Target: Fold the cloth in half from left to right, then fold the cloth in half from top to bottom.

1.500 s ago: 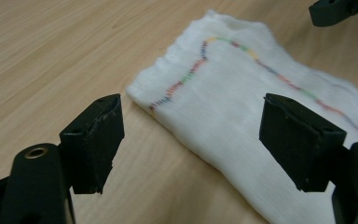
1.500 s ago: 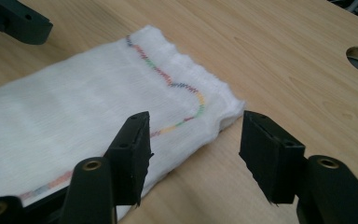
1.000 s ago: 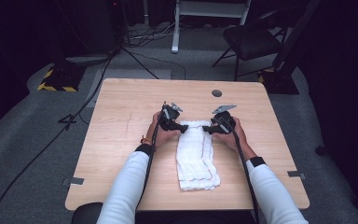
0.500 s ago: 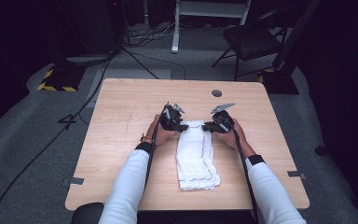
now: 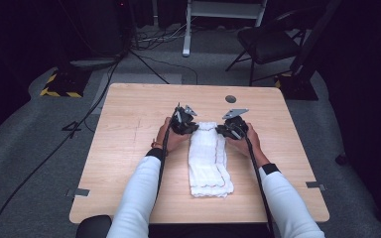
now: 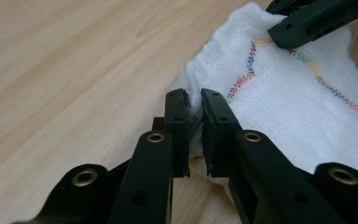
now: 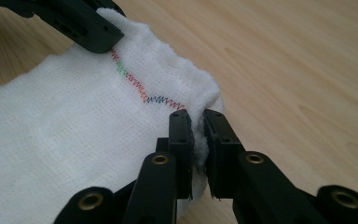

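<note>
At the middle of the worktop point(image 5: 129, 148) lies the cloth point(image 5: 208, 161), a white folded strip with coloured zigzag stitching, running from near 12 o'clock toward you at 6. Your two hands sit at its far end, one at each corner. Your left gripper point(image 6: 194, 109) has just been closing and its fingers point(image 6: 177, 122) are now clamped on the corner at 11 o'clock, a pinch of white fabric bunched between them. Your right gripper point(image 7: 194, 122) has likewise just been closing, and its fingers point(image 7: 181, 140) squeeze the corner at 1 o'clock. In each gripper view the other gripper's black tip rests on the cloth's far edge.

So the grasp looks done: both far corners are secured. What seems left is the fold itself, probably lifting that end and carrying it toward the near edge at 6 o'clock, then letting go. The cloth still lies flat along its length, so no fold of this end has begun, as far as you can judge.
</note>
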`<state>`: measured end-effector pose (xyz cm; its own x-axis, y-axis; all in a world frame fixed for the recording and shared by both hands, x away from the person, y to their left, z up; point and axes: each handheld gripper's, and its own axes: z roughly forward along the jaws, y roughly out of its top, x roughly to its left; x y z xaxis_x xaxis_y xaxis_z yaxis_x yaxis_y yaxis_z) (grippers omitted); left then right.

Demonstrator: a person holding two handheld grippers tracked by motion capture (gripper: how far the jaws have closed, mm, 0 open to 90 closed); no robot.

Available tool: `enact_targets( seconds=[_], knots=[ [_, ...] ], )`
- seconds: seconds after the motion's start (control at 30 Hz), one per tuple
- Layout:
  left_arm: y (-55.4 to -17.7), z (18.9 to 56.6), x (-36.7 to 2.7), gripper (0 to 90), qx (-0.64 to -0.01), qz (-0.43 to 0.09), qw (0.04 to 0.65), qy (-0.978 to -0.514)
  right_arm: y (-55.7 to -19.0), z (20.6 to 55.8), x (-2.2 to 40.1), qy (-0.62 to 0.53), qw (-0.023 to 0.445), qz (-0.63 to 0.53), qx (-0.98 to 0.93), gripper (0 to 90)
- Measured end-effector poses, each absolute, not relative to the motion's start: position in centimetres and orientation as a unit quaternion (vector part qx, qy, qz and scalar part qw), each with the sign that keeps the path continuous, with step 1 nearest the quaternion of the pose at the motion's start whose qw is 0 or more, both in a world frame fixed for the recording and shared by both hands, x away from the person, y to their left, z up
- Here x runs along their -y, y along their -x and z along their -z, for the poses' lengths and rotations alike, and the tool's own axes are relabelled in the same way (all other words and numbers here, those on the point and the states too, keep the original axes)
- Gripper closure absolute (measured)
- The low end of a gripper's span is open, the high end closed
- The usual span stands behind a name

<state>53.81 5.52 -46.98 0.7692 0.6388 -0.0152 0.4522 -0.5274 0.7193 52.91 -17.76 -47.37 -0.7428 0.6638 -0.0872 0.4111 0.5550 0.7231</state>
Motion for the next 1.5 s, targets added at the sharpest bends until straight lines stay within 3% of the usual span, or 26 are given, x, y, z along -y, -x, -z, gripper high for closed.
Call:
enact_targets(
  seconds=[0.27, 0.6, 0.93, 1.5],
  knots=[
    [-53.7, 44.2, -5.4, 82.7, -0.304, -0.164, 0.386, -0.855, -52.7, 44.8, 18.0, -0.302, 0.221, -0.378, -0.847, 82.5],
    [-53.8, 42.7, -5.5, 82.8, -0.303, -0.174, 0.400, -0.847, -52.4, 42.8, 18.1, -0.294, 0.249, -0.392, -0.835, 82.8],
    [-53.7, 41.8, -5.8, 82.8, -0.295, -0.183, 0.406, -0.845, -52.6, 42.3, 18.0, -0.288, 0.255, -0.397, -0.833, 82.9],
    [-52.6, 41.8, -6.5, 83.0, -0.273, -0.155, 0.424, -0.849, -51.4, 41.9, 18.6, -0.274, 0.242, -0.405, -0.838, 83.1]
  ],
)
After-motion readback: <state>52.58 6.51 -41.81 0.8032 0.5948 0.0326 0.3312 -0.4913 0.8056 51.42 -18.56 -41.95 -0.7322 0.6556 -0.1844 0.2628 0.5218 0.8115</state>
